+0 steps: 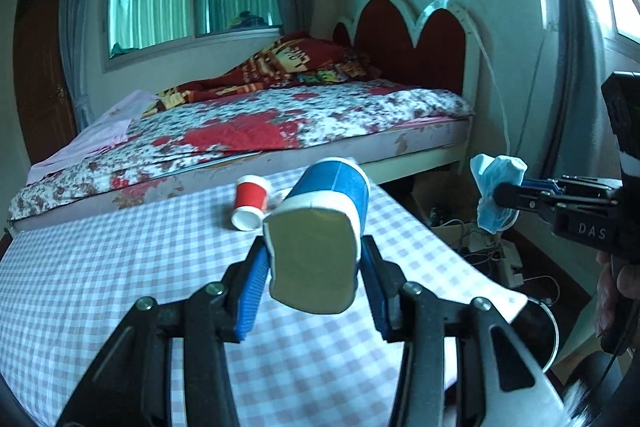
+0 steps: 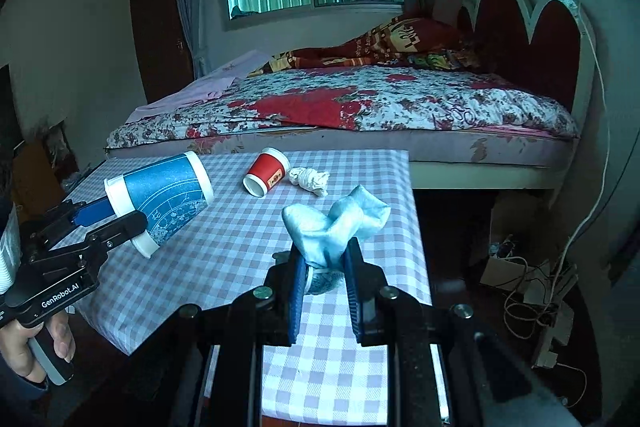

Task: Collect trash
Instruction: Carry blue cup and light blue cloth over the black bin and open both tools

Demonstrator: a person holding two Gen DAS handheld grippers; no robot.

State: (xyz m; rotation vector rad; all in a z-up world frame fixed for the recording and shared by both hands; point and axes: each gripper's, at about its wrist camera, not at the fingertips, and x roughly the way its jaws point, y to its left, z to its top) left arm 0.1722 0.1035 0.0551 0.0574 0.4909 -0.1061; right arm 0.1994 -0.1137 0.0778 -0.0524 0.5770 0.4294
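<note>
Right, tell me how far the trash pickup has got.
Nothing looks binned yet; no bin is in view. In hand: the left gripper squeezes the blue cup, the right gripper pinches the blue mask. Left on the table: the red cup and the white wad.

Two paper cups (image 2: pixel 160 203) (image 2: pixel 266 171), two wads (image 2: pixel 336 223) (image 2: pixel 310 180), one bed (image 2: pixel 360 107).

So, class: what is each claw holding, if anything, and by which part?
The left claw grips the blue paper cup across its squashed base end. The right claw pinches the crumpled blue face mask at its bunched middle.
</note>
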